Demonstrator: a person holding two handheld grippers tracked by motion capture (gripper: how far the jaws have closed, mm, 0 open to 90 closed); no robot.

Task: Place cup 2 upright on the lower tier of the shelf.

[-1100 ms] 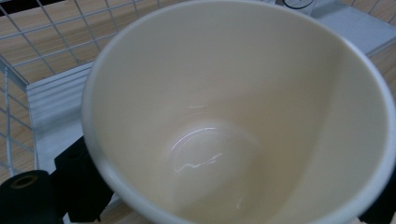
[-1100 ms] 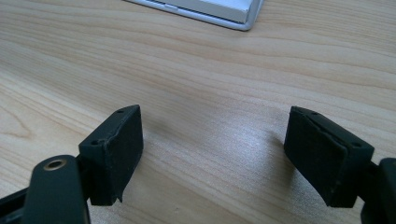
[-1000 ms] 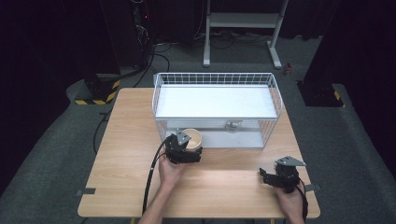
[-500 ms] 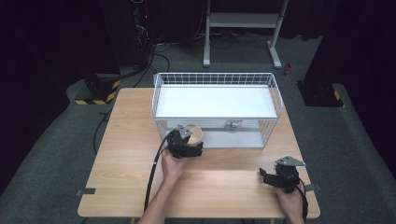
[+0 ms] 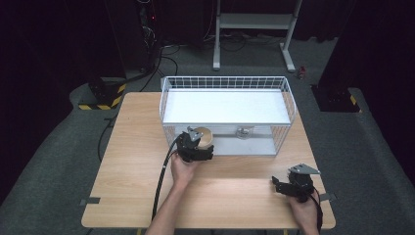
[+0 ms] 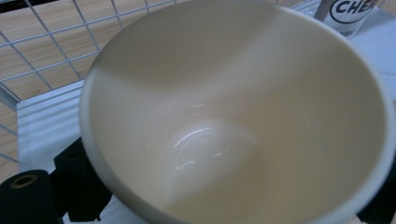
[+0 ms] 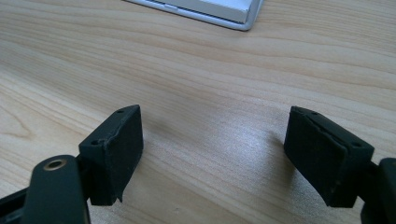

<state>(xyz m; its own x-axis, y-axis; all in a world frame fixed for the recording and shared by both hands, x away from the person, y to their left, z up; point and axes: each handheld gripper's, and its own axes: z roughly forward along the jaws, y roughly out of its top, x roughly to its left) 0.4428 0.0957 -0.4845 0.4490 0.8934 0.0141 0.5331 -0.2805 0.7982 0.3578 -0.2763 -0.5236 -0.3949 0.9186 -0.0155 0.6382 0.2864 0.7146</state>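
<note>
One cream cup [image 6: 233, 116] in the left gripper [image 5: 195, 148]; one wire basket [image 5: 288, 93].

From my remote station, the left gripper view gives me one piece of legible lettering: bold dark capitals reading "CHE" on a white label [image 6: 348, 11], cut off at the frame's top right edge so the rest of the word is lost. The label sits on a pale upright container [image 6: 327, 11] beyond the rim of a cream cup [image 6: 233, 121]. A line of smaller print runs beneath those letters, too small and too cropped for me to read. In the high view and the right gripper view, I can make out no other words, numbers or signs.
</note>
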